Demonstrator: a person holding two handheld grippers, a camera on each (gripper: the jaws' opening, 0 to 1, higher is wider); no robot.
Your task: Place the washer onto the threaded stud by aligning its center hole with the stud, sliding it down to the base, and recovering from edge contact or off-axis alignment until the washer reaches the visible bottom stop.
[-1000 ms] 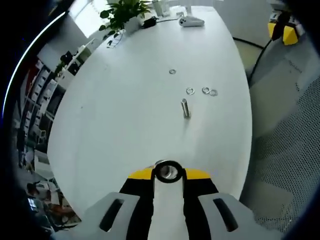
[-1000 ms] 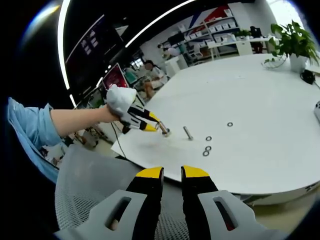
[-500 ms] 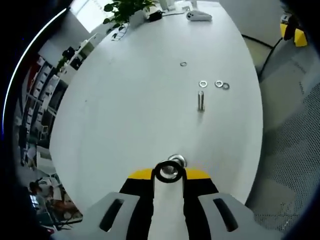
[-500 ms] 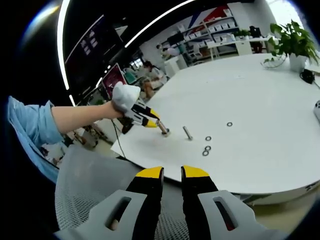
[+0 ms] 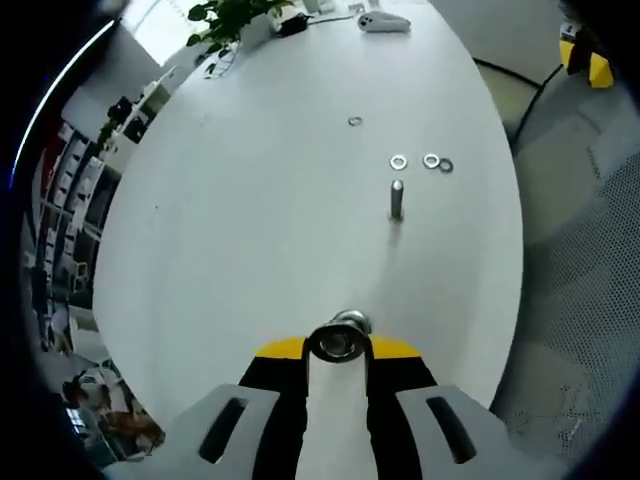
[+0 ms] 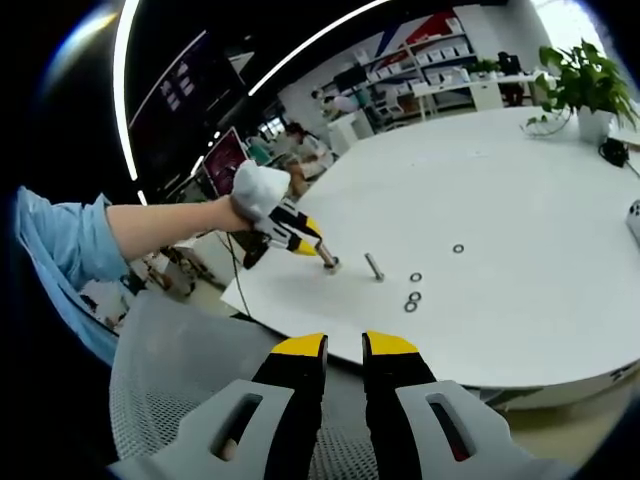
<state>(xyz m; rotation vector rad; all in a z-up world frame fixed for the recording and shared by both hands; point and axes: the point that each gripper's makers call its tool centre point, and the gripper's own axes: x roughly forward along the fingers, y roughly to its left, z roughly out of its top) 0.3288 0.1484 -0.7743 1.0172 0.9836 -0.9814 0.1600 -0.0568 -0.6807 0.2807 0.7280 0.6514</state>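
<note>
Nearest in the left gripper view, the left claw point(image 5: 338, 350), yellow-tipped with black and grey bodywork, is pressed together on a dark metal ring washer point(image 5: 338, 343) held at its tip, and a bright cylindrical piece shows through and just behind the ring. The right claw point(image 6: 345, 350), in its own view, hangs idle off the near edge of the white oval worktop point(image 6: 520, 190), yellow tips nearly together with a thin gap and nothing between them. Compared with a second ago, the upright silver threaded stud point(image 5: 397, 198) sits higher and smaller in the left gripper view, so that camera has tilted or drawn back rather than the stud shifting. In the right gripper view the left claw has come down to touch the worktop near its edge, beside the stud but apart from it. Judged from this, the washer is not yet over the stud; alignment of hole to axis is still ahead. Beyond the stud lie three loose silver washers point(image 5: 398, 162) in a close group and a fourth loose washer point(image 5: 354, 121) farther off. At the far end stand a green potted plant point(image 5: 232, 17) and a small grey device point(image 5: 384, 20). No brand, label or writing can be read; the shelving and screens in the background are too small to make out.
</note>
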